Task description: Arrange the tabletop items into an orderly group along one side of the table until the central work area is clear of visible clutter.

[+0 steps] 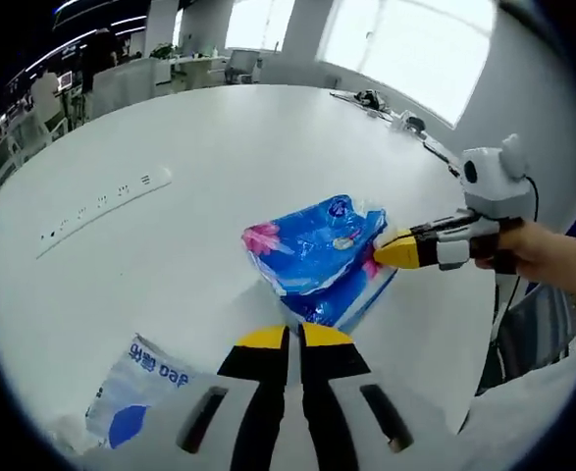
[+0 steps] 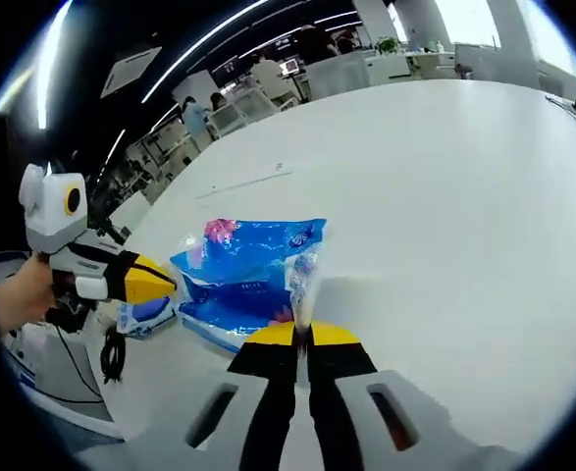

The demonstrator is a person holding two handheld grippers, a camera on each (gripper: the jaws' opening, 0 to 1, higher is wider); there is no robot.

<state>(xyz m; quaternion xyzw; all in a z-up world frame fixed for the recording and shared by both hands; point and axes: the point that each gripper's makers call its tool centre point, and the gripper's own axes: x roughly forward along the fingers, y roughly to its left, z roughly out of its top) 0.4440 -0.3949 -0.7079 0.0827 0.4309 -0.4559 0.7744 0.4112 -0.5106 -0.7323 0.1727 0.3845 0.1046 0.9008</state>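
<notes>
Right gripper view: I'm pinching the blue packet's [image 2: 243, 275] thin flap near the table's [image 2: 445, 196] edge; left gripper [image 2: 165, 279] is nosing in, pressed together. Film risks tearing, slipping.

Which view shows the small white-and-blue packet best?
The left gripper view: the white-and-blue packet lies near, left of the left gripper, with its print visible. In the right gripper view the packet is half hidden behind the blue bag.
</notes>
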